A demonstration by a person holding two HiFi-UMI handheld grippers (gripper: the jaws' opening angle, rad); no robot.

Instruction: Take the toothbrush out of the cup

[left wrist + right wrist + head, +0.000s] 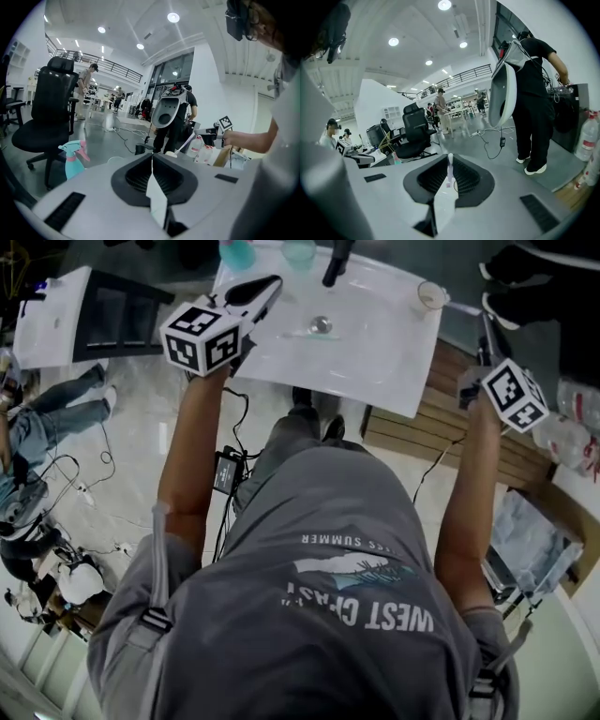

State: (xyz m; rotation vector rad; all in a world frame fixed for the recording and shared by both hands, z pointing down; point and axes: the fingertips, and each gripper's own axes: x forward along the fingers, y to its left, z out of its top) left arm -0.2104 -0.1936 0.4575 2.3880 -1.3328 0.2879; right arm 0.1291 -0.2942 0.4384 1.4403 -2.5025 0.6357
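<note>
While the left claw sat pinched shut on nothing, the right claw gripped the thin white-and-pink toothbrush. The small pale cup stood nearby on the white sink's corner.

Black office chair, glossy grey floor
</note>
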